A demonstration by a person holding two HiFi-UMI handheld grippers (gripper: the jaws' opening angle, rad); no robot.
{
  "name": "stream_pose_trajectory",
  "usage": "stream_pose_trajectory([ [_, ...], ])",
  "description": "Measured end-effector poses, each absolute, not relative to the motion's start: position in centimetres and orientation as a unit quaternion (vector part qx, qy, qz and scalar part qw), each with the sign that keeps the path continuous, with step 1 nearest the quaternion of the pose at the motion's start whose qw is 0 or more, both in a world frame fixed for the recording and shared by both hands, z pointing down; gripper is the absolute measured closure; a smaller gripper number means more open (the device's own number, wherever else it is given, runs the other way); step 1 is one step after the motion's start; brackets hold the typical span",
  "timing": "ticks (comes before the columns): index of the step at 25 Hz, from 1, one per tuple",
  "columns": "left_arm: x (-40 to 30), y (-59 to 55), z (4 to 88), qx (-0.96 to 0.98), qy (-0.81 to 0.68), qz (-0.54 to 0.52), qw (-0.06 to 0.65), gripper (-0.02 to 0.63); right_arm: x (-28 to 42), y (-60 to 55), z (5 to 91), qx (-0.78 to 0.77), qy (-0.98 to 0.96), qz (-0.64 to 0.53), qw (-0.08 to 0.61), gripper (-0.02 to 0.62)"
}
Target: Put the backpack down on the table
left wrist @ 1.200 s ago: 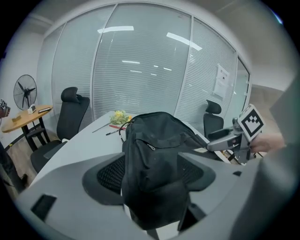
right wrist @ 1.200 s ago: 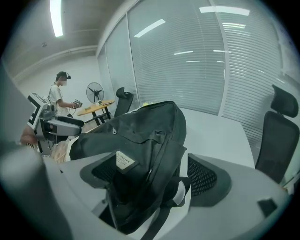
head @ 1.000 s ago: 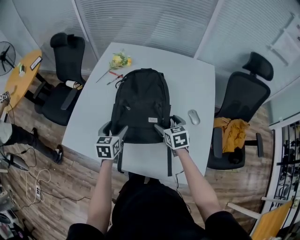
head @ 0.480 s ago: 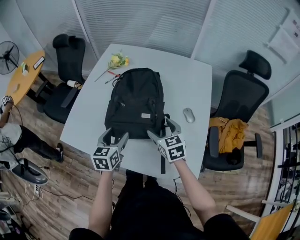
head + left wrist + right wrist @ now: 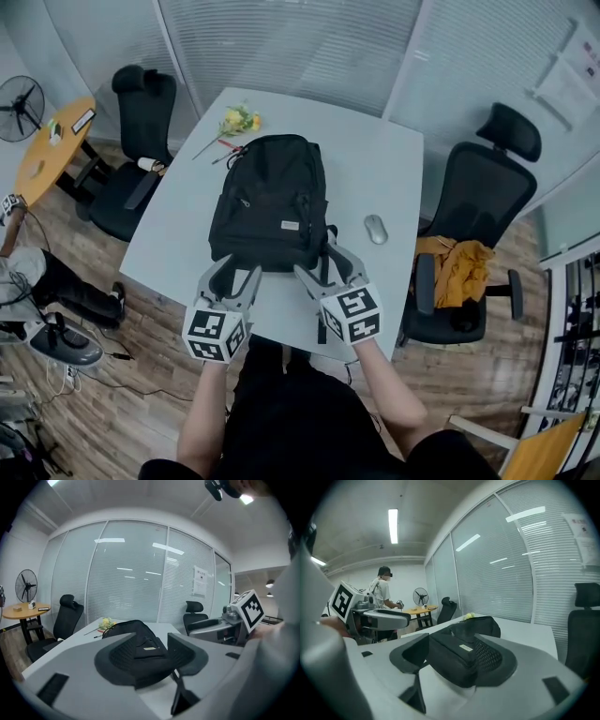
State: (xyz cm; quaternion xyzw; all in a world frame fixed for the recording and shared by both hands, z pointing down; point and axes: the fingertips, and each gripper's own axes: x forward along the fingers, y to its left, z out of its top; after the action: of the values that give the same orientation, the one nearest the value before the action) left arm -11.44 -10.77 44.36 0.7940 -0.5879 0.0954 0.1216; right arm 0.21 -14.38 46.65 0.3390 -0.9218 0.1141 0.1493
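Note:
The black backpack (image 5: 272,202) lies flat on the white table (image 5: 375,159), its bottom end toward me and a strap hanging over the front edge. My left gripper (image 5: 234,271) hovers off the pack's near left corner, clear of it. Off the near right corner my right gripper (image 5: 323,263) hovers just as free. Both sets of jaws are closing with nothing between them. In the left gripper view the backpack (image 5: 136,641) lies beyond the left gripper (image 5: 150,645). The right gripper view shows the backpack (image 5: 464,651) lying past the right gripper (image 5: 454,657).
A grey mouse (image 5: 376,229) lies right of the pack; yellow flowers (image 5: 239,120) and pens (image 5: 230,153) lie at the far left corner. Black office chairs (image 5: 131,178) (image 5: 483,216) flank the table, the right one holding orange cloth (image 5: 459,267). A person (image 5: 383,592) stands by a round wooden table (image 5: 47,155).
Both grippers have drawn back from the backpack's bottom end toward me and risen. Their jaws have narrowed. The backpack has stayed lying on the table.

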Motion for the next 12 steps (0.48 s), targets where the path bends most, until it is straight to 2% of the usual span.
stream_pose_trajectory([
  [12,-8.4,-8.4,39.4,0.811,-0.578,0.056,0.069,0.511,1.4,-11.2,42.1,0.340,-0.933,0.061,0.097,0.387],
])
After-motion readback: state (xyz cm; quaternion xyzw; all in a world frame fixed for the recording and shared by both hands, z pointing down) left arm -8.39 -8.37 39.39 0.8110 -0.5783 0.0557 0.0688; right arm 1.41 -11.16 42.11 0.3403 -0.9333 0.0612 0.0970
